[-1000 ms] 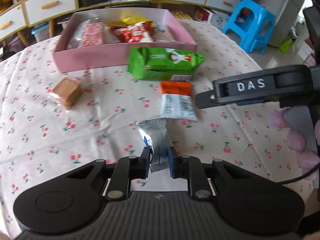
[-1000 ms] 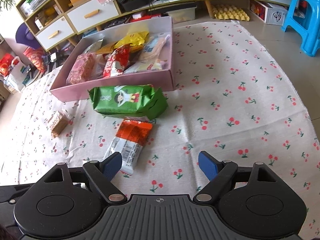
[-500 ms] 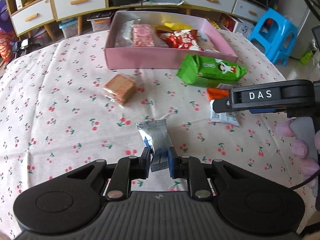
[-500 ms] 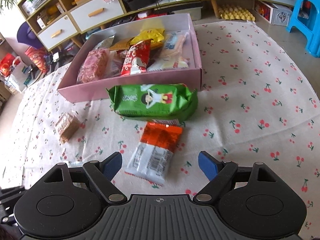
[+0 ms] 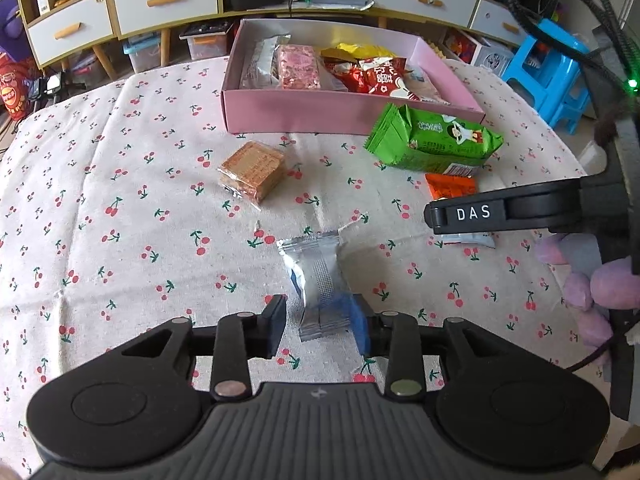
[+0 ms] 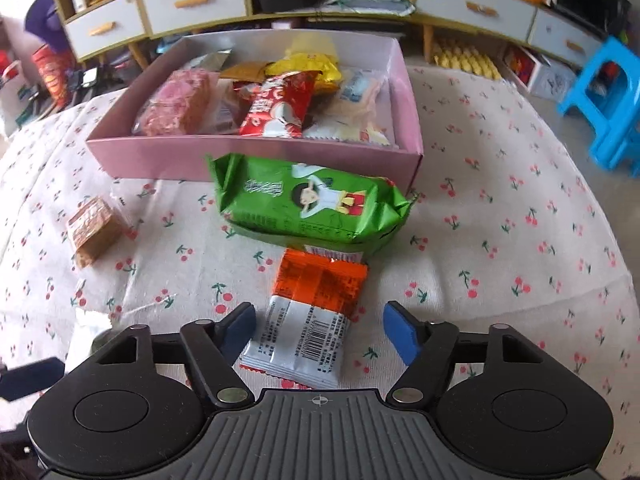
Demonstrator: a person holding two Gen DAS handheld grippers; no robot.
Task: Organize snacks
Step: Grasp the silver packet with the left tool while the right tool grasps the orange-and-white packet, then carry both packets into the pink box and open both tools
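On the cherry-print tablecloth [image 5: 120, 184], going left to right, a clear-wrapped brown wafer block [image 5: 252, 170] lies by itself on the near left side of the pink box [image 5: 320, 114], well apart from the other loose snacks. Further right and nearer the camera, the left gripper [image 5: 318, 326] points down at a small silver packet [image 5: 316, 280] — its jaws are opening, the left pad stands clear of the wrapper while the right one seems just at its edge, and the packet's lower end sits between them on the cloth. The pink box sits behind, already filled with a pink bar, a red-and-white pack, a yellow pack and pale wrappers. Just in front of the box's right end lies a green snack bag [image 6: 308, 204], and touching its near edge is an orange-and-white packet [image 6: 312, 312]. The right gripper [image 6: 320, 330] hangs over that packet with its jaws closing — the packet's white end lies between the blue pads, which do not yet press on it. Beyond the table on the right stands a blue stool [image 6: 604, 108].
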